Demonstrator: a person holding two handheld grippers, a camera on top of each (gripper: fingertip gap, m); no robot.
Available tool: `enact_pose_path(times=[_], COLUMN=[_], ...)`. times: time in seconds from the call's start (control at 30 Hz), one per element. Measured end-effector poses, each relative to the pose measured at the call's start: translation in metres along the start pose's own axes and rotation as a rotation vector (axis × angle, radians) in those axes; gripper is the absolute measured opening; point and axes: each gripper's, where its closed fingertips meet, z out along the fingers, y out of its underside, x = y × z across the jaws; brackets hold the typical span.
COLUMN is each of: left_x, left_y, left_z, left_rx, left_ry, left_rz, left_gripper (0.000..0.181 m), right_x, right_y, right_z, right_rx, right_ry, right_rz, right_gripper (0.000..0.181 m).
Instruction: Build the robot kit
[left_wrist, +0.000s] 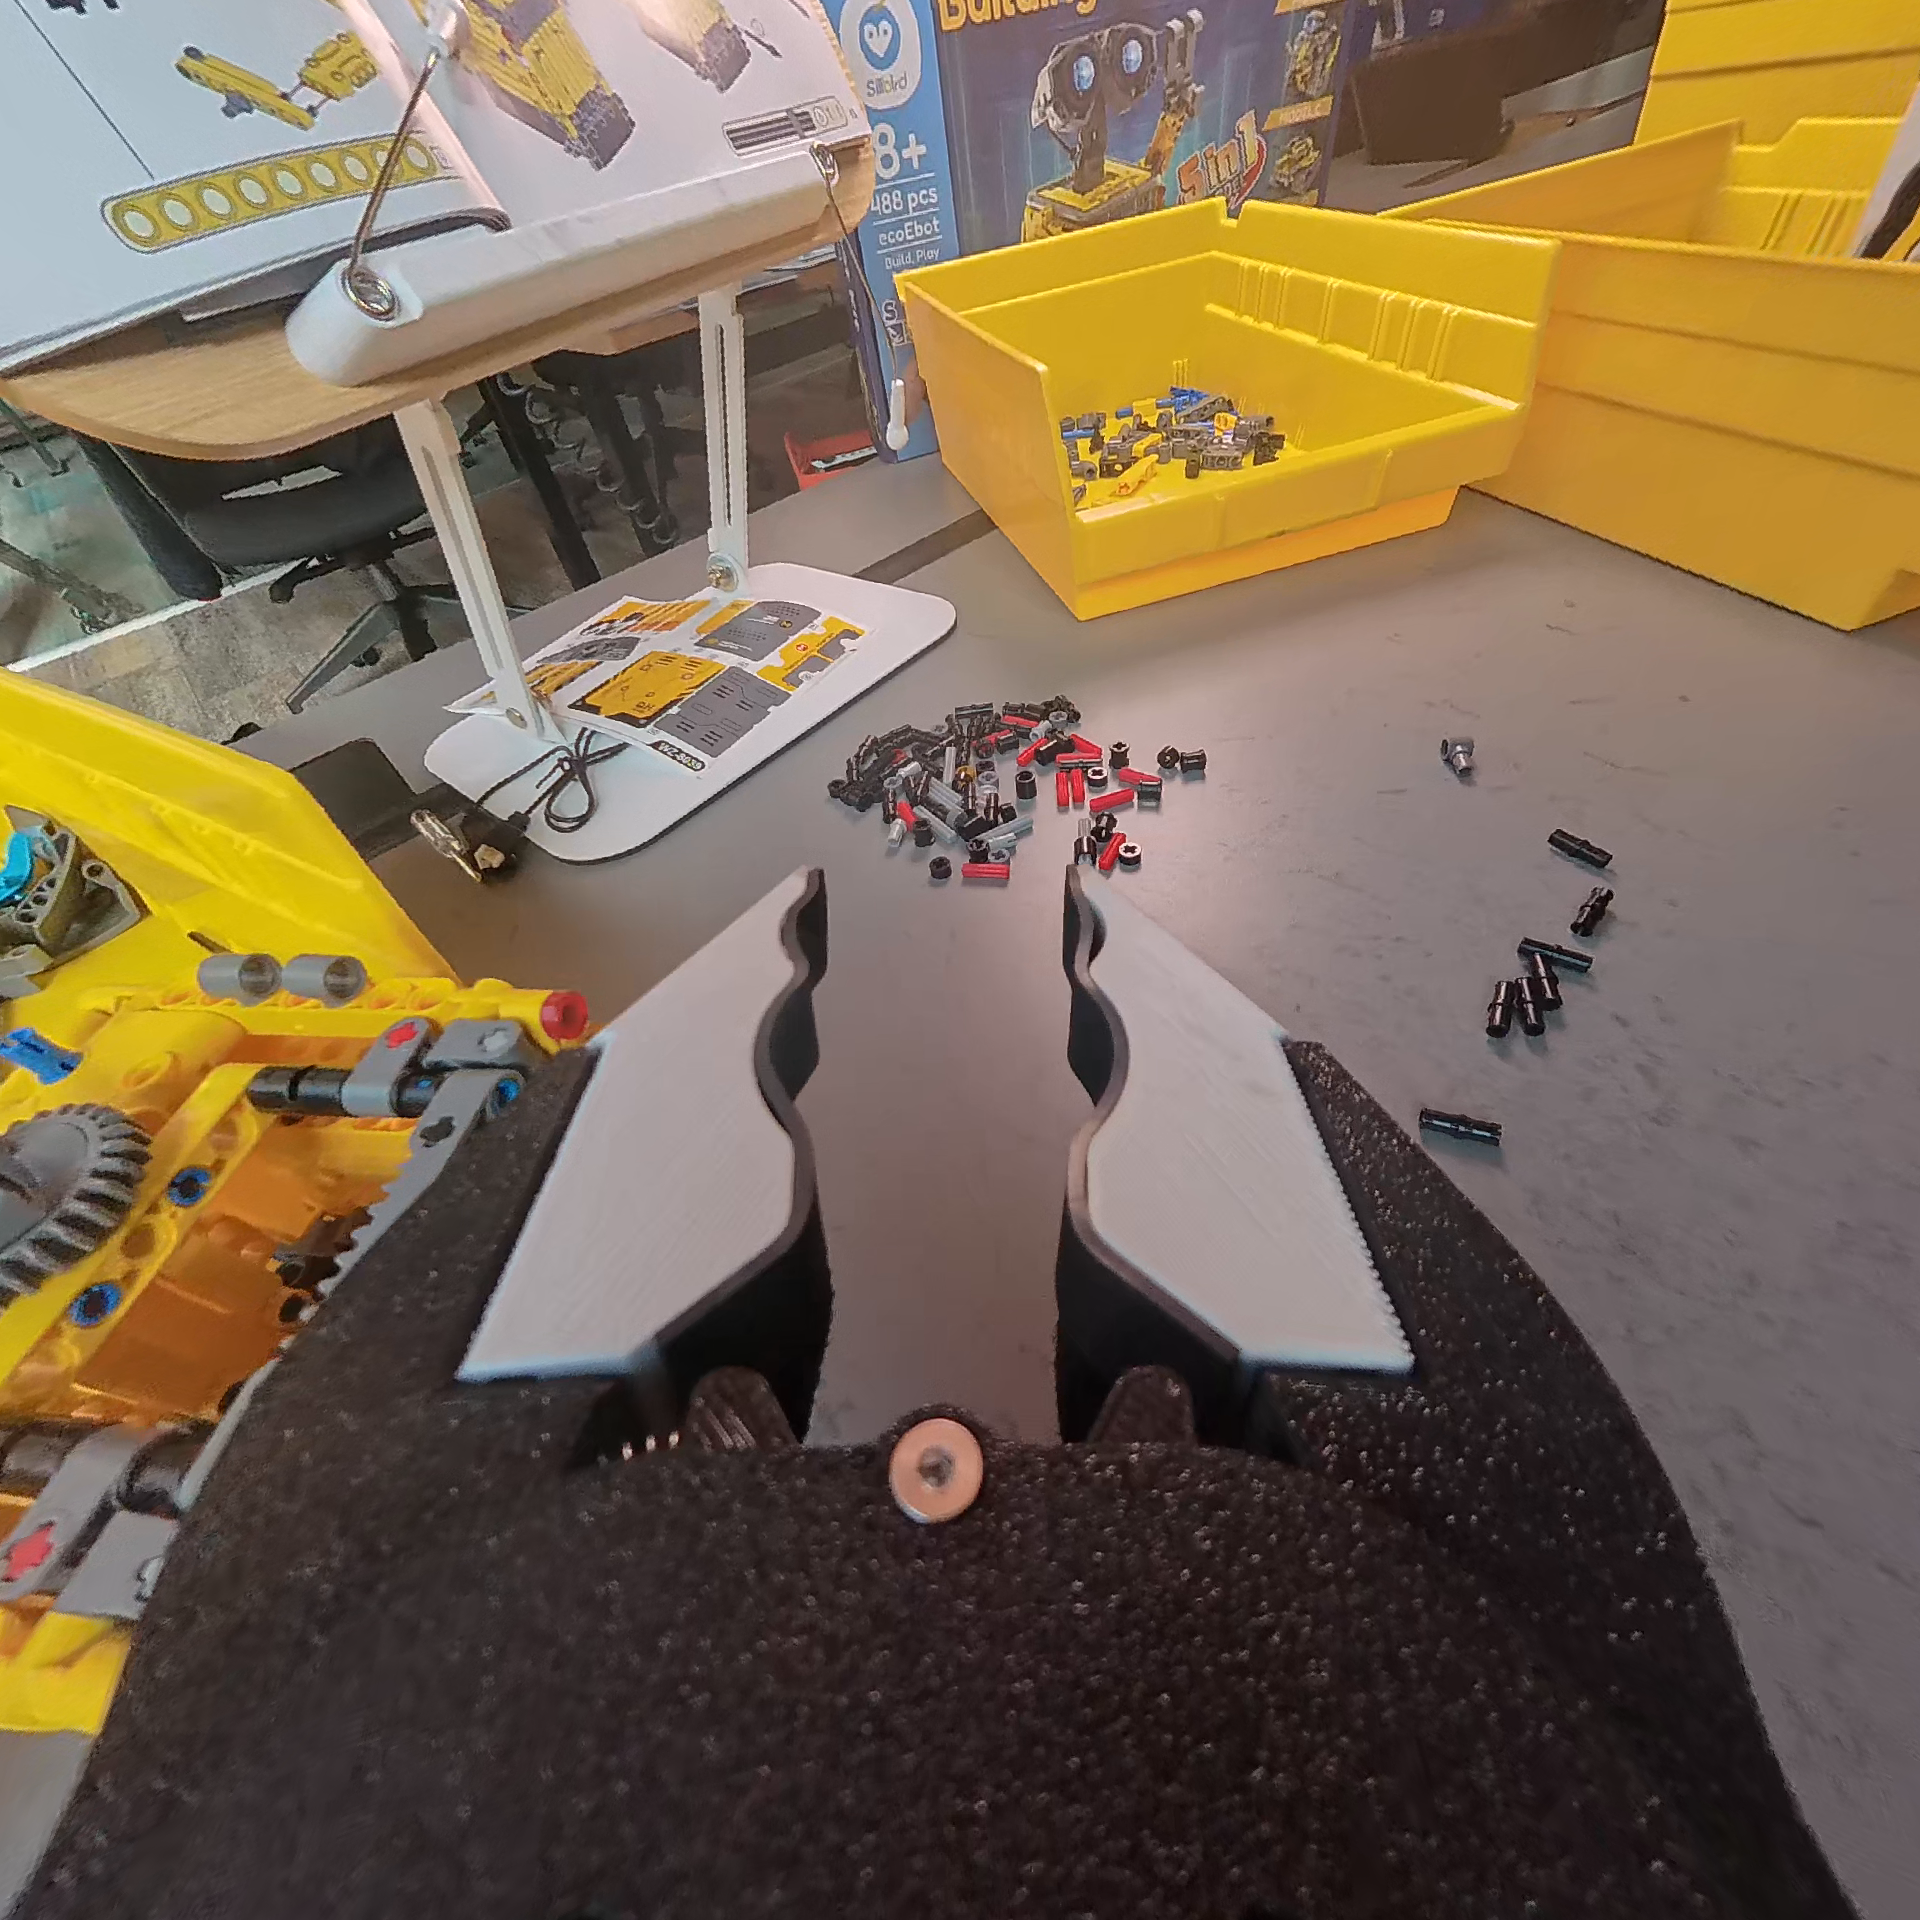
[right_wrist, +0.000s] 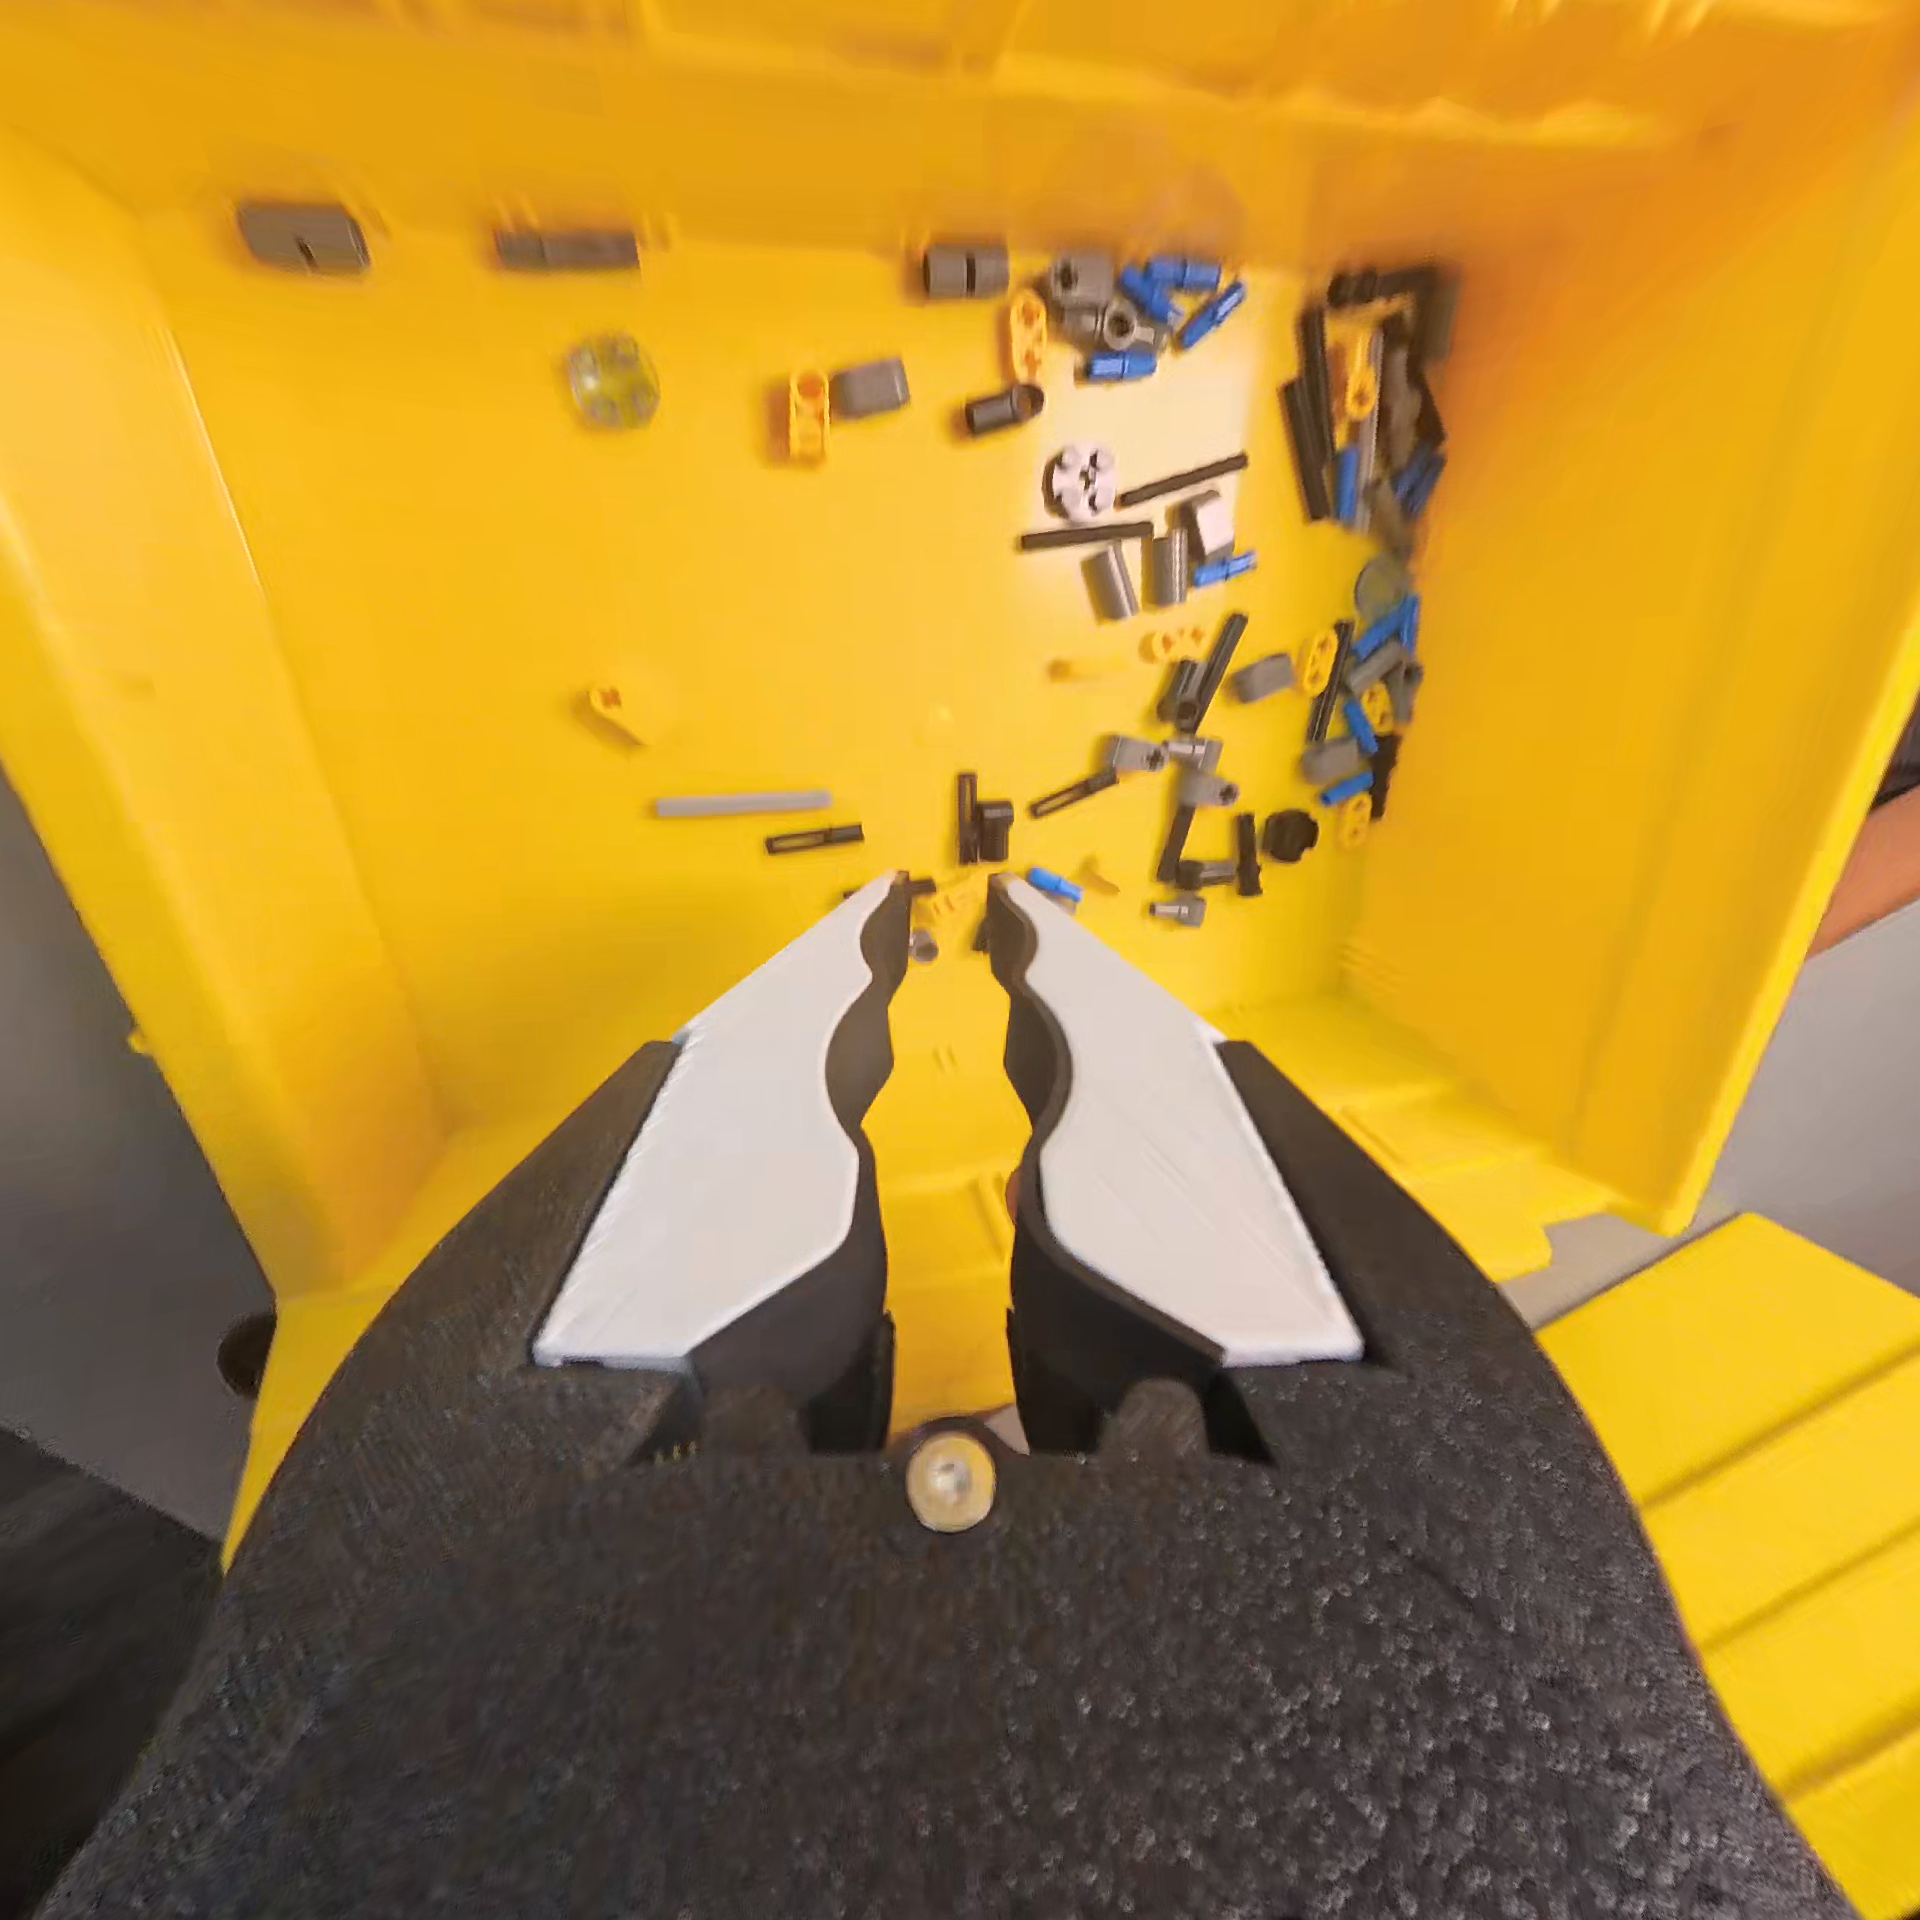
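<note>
Yellow dominates what I see from both tools. At the left edge of the surface (left_wrist: 1299, 1039) a partly built yellow brick model (left_wrist: 208, 1122) stands, with gears and grey connectors already fitted, so some assembly is done. Loose parts remain all around, so plenty is left.

My left tool (left_wrist: 945, 883) hangs released over the bare grey surface, its jaws well apart and grasping nothing. Just beyond its tips lies a heap of small red, black and grey pins (left_wrist: 1008, 790), too many to count. Toward the right edge I count about eight black pins (left_wrist: 1538, 997) scattered singly and one small grey piece (left_wrist: 1460, 753). Three yellow bins are in that view. An instruction booklet on a stand (left_wrist: 416, 208) rises at the far left corner.

My right tool (right_wrist: 945, 883) reaches into one yellow bin (right_wrist: 312, 623) with its jaws narrowly parted. A small yellow piece (right_wrist: 948, 902) lies between the tips, but I cannot tell whether it is gripped. Dozens of blue, grey and black parts crowd the bin's right side.
</note>
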Motion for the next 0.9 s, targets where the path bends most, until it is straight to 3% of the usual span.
enact_pose_path(times=[0.1, 0.3, 0.7, 0.9], left_x=[0.000, 0.002, 0.003, 0.005], left_y=[0.000, 0.001, -0.002, -0.002], left_z=[-0.002, -0.004, -0.009, -0.009], left_rx=[0.000, 0.001, 0.027, 0.025], left_ry=[0.011, 0.048, 0.056, 0.066], left_rz=[-0.013, -0.048, -0.050, -0.041], left_gripper=[0.045, 0.045, 0.044, 0.044], right_x=[-0.004, 0.006, -0.012, -0.014], right_y=[0.022, 0.037, 0.046, 0.041], right_z=[0.005, 0.008, 0.043, 0.042], right_rx=[-0.112, -0.225, -0.333, -0.325], right_ry=[-0.007, 0.041, -0.104, -0.124], right_rz=[-0.024, -0.059, -0.122, -0.122], right_gripper=[0.015, 0.016, 0.015, 0.007])
